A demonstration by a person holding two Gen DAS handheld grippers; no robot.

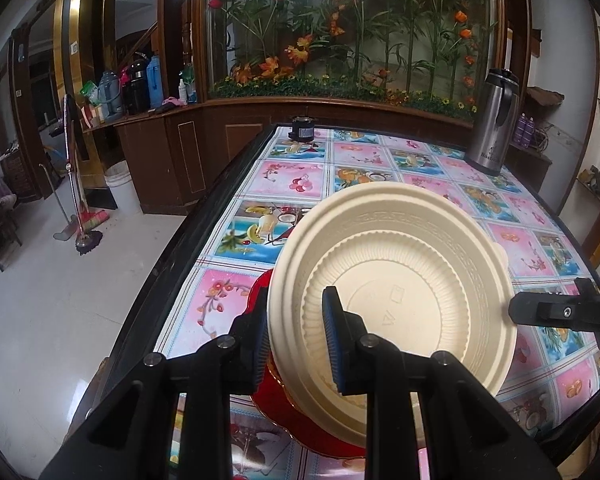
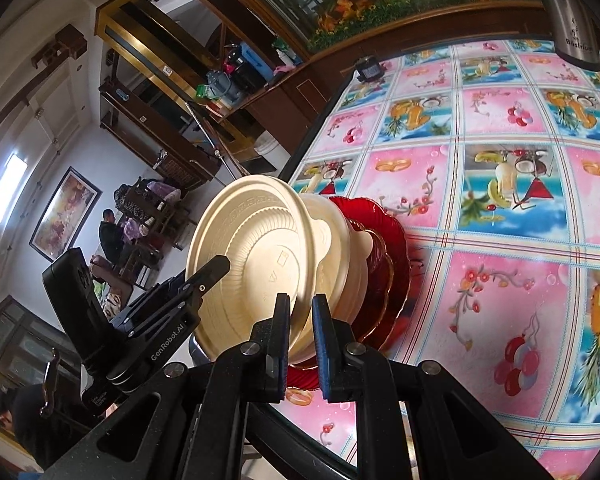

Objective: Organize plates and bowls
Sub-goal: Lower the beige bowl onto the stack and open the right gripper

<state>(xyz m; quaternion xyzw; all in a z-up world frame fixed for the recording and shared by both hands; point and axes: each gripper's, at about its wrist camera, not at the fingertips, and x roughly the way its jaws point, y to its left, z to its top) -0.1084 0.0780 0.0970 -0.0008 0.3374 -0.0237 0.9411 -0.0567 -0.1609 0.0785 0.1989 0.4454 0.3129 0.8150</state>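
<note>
Two claws hold one cream plastic bowl (image 1: 392,280) together, one on each side of its rim, likely so it stays steady. The left claw (image 1: 298,344) pinches the near rim; the right claw (image 2: 300,340) pinches the other side, its jaws nearly closed on the thin edge. The bowl is tipped, bottom facing the cameras, right above the other cream bowls (image 2: 348,256) stacked on the red plates (image 2: 396,256) on the worktop (image 2: 500,240). I think it will go on that pile.
</note>
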